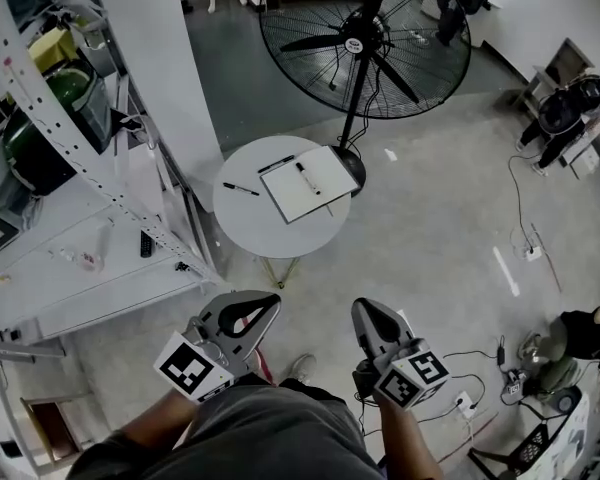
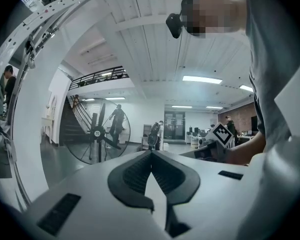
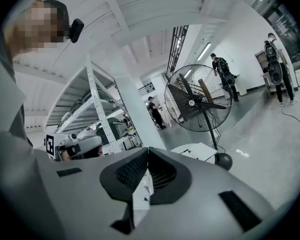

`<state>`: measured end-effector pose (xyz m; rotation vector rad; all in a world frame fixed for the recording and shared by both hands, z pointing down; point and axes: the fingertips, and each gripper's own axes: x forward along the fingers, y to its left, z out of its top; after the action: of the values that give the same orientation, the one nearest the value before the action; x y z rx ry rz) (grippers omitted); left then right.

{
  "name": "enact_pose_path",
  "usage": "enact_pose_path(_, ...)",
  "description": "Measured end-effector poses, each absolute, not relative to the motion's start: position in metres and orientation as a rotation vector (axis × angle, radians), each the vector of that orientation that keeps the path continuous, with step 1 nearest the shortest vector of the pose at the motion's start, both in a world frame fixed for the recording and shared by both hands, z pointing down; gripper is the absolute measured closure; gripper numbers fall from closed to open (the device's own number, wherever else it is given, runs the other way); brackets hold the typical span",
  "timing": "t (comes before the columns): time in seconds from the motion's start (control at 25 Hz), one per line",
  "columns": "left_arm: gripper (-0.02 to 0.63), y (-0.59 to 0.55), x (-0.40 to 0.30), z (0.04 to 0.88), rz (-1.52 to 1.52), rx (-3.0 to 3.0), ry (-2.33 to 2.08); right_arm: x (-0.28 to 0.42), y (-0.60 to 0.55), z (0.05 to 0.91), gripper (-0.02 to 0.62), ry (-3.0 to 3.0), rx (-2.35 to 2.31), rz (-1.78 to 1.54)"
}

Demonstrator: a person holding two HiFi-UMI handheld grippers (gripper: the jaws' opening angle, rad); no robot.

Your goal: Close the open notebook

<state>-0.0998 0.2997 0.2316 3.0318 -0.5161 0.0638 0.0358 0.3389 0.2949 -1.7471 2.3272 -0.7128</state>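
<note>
The open notebook [image 1: 310, 183] lies white-paged on the right side of a small round white table [image 1: 270, 230], with a black pen [image 1: 307, 178] on its page. In the right gripper view the notebook [image 3: 197, 151] shows far ahead, beyond the jaws. My left gripper [image 1: 267, 302] and right gripper [image 1: 364, 309] hang side by side close to my body, well short of the table. Both point toward it. The jaws of each are shut with their tips together and nothing between them.
A second black pen [image 1: 240, 189] lies on the table left of the notebook. A big floor fan [image 1: 365, 43] stands just behind the table. Metal shelving [image 1: 70, 168] runs along the left. Cables and a power strip [image 1: 462, 400] lie on the floor at right.
</note>
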Motion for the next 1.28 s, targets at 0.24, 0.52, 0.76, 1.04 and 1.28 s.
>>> enact_pose_path(0.24,0.591,0.312,-0.083,0.231,0.058,3.032,-0.558,0.053,0.349,0.299,0.575,2.356,-1.718,-0.720)
enact_pose_path(0.52,0.591,0.322,-0.066,0.235,0.080,3.026,-0.586,0.075,0.360,0.307,0.575,2.374,-1.703,-0.728)
enact_pose_path(0.76,0.591,0.323,-0.054,0.235,0.103,3.034,-0.579,0.087,0.360,0.311,0.575,2.353,-1.698,-0.753)
enact_pose_path(1.04,0.591,0.315,-0.039,0.240,0.121,3.034,-0.549,0.101,0.357,0.318,0.575,2.338,-1.719,-0.764)
enact_pose_path(1.28,0.591,0.296,-0.024,0.245,0.108,3.040,-0.514,0.117,0.343,0.325,0.575,2.330,-1.762,-0.768)
